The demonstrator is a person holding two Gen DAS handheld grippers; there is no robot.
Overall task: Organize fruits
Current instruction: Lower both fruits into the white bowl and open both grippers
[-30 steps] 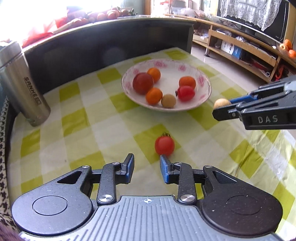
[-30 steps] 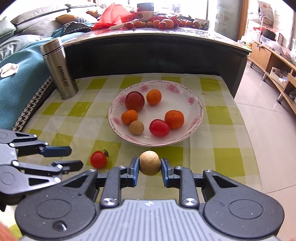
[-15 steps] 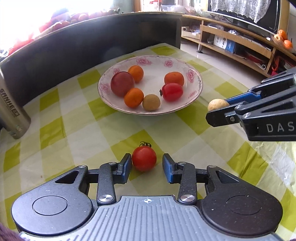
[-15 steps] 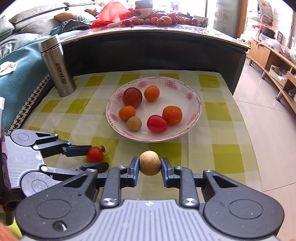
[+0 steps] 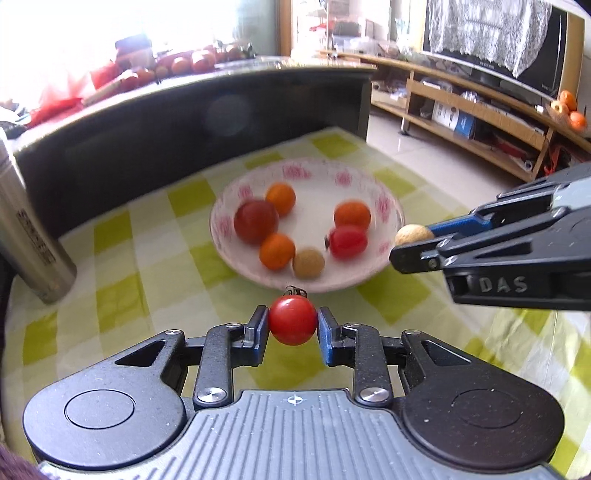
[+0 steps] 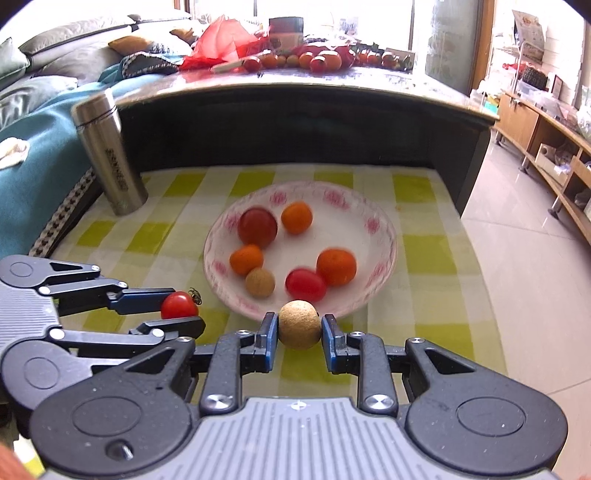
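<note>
Fruits lie in the plate (image 6: 384,258) on the checked cloth (image 6: 424,254): oranges, red ones and a tan ball. The left gripper (image 5: 291,325) pinches a tomato (image 5: 291,320) just near of the plate. The right gripper (image 6: 299,329) pinches a tan fruit (image 6: 299,324) at the plate's near rim.

A home living room; a sofa (image 6: 40,92) draped in a teal blanket (image 6: 33,173) with cushions (image 6: 147,62) stands at the left; a long wooden TV stand (image 5: 480,110) along the wall carries a television (image 5: 498,48) under a lace cover (image 5: 491,29); pale tiled floor (image 6: 524,280) gleams beside the low desk (image 6: 424,258) with its green-checked cloth; a dark curved coffee table (image 6: 295,110) behind is strewn with fruit; daylight pours through large windows (image 6: 369,26).
</note>
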